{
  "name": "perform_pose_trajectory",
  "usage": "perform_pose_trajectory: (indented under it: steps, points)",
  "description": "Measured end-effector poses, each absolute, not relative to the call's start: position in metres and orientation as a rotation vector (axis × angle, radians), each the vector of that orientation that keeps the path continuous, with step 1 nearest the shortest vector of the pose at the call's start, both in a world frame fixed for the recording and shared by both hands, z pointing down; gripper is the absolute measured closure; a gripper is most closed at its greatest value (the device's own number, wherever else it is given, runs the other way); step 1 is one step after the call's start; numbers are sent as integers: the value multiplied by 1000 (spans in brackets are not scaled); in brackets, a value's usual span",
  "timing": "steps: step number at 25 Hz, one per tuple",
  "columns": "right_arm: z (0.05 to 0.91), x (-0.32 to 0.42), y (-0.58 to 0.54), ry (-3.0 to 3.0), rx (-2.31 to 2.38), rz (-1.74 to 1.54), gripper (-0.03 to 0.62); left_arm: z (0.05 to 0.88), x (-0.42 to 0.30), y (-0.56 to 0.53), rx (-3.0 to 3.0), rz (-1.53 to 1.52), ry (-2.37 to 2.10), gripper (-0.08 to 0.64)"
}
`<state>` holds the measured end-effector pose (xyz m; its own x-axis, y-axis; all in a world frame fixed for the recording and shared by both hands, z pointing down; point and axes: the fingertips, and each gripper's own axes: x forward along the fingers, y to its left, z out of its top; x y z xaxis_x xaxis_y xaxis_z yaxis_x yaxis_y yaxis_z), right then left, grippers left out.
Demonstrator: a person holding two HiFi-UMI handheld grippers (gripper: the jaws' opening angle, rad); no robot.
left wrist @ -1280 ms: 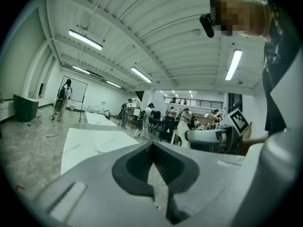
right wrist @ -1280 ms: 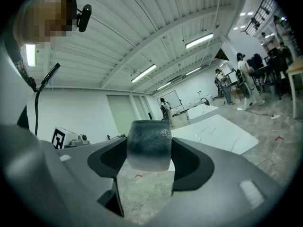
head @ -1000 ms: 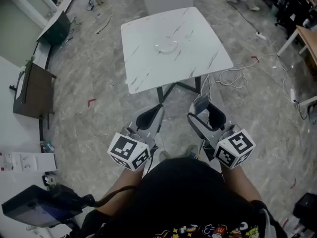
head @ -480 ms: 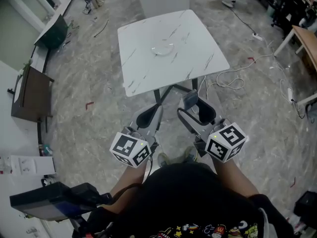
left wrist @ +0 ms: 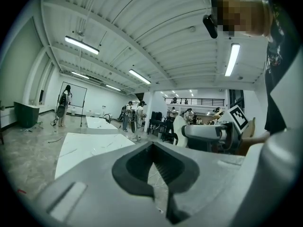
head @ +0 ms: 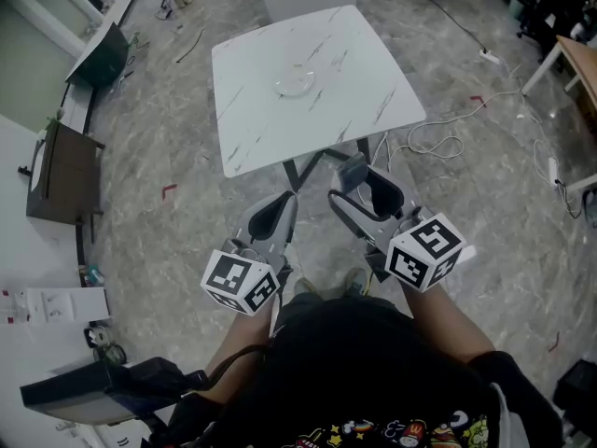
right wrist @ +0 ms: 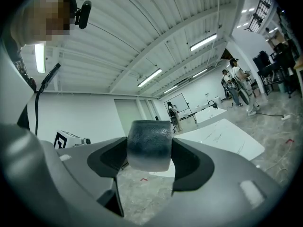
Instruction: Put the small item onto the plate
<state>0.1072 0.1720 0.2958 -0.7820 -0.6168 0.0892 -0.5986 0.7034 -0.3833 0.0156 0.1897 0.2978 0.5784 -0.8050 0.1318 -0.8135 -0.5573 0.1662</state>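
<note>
Right gripper view: my right tongs clamp the item, mid-carry. Left tongs are pinched together, empty. Plate sits well ahead on the table — next I reach over it, lower and release.

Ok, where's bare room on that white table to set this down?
The white marble-patterned table holds only a pale round plate, toward its far side. Bare: the wide stretch between plate and near edge, and both side margins. Nothing crowds it. The dark grey block in the right jaws should fit there.
</note>
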Motion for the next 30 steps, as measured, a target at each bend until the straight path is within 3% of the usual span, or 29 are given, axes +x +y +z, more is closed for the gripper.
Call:
perform_pose_trajectory:
  steps: [18,30]
  points:
    - [325,98,132,2913,-1047,-710,272,319,10,147,2562,50,-1323,560]
    - [327,44,66,2905,-1139,-700,272,319,-51,74,2598,29,-1254,560]
